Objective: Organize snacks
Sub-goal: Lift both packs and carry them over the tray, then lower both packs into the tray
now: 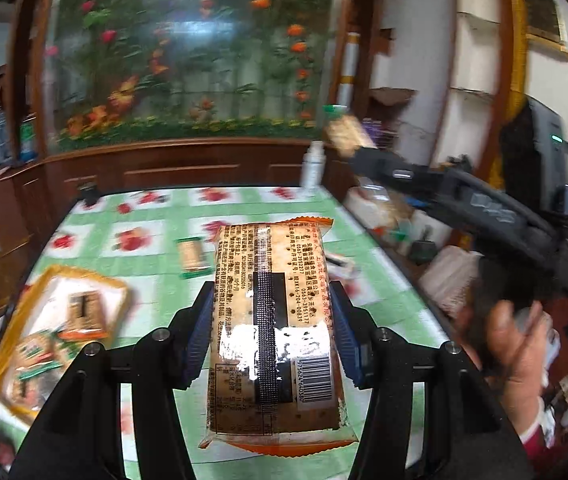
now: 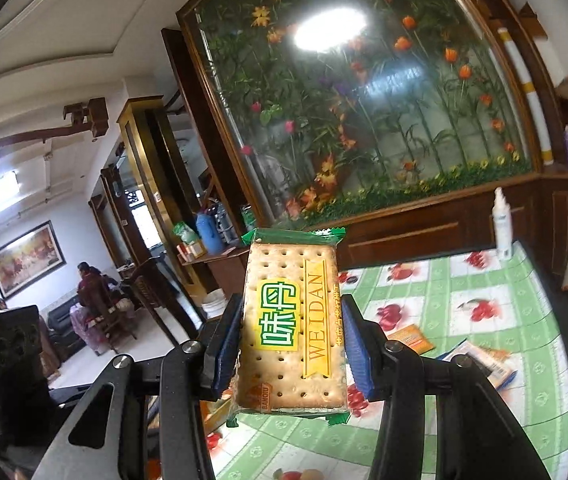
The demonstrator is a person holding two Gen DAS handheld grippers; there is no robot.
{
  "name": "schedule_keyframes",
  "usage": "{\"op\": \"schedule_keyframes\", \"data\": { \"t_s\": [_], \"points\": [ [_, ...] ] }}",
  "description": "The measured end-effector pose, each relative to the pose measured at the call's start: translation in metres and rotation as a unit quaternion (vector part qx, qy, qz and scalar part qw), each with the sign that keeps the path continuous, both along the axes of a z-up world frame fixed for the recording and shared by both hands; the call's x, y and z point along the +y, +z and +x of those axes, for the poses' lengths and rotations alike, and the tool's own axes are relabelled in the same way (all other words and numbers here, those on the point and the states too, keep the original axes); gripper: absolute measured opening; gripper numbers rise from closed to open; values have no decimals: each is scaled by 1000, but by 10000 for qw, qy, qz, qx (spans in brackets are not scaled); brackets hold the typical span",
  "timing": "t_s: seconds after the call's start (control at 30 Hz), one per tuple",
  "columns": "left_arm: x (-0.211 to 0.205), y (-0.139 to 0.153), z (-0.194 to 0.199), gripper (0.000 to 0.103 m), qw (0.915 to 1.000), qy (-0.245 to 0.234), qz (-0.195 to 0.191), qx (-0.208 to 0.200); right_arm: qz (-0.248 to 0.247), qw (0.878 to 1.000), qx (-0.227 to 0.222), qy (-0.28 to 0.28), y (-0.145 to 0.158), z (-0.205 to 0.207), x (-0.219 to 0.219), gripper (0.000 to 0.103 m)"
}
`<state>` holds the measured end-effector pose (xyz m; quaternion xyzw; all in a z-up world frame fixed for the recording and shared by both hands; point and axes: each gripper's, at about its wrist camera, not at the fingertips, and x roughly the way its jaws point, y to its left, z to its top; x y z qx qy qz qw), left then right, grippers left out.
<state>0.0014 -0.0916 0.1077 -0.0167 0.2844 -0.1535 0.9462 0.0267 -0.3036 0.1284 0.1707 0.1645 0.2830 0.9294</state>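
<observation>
1. The left tongs (image 1: 271,332) are clamped on an orange-edged cracker packet (image 1: 273,320); its back faces up, with printed text, a barcode and a dark seam strip; the blue pads press its two long sides and it hangs above the tabletop (image 1: 155,208), clear of the cloth.
2. The right tongs (image 2: 292,344) are closed on a green-edged cracker packet (image 2: 292,320); its front faces the camera, with a yellow-green label and a gold band reading WEIDAN; it is held upright, well above the tabletop's left edge.
3. In the left wrist view the right tongs (image 1: 348,136) show at the far right, raised, with that same packet blurred at their tip; the hand (image 1: 520,344) holding the tool sits at the near right.
4. On the green-and-white checked tabletop with red fruit prints lie other snacks: a large orange-rimmed bag (image 1: 55,332) at the near left, holding several small packets; one small green-edged packet (image 1: 193,258) near the middle, just left of the held one.
5. A white spray bottle (image 1: 312,166) stands at the far right corner of the tabletop, before the dark wooden panelling.
6. Behind it all a big framed flower picture (image 2: 364,100) fills the far wall.
</observation>
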Motion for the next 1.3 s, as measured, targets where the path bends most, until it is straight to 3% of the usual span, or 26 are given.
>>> {"op": "schedule_keyframes", "data": {
  "t_s": [0.3,0.57,0.9,1.17,1.3],
  "points": [
    [83,-22,22,53,9916,1282,18,163,97,9995,54,299,6,12,18,48],
    [143,-47,39,53,9805,1943,101,260,-14,9995,179,256,1,16,52,48],
    [188,-98,53,53,9609,2675,579,418,-404,9960,582,538,-39,39,147,48],
    [233,-133,53,53,9465,3096,464,784,-855,9873,953,937,-83,59,223,47],
    [244,-143,58,53,9436,3147,443,930,-999,9815,1231,1072,-108,80,254,47]
  ]
}}
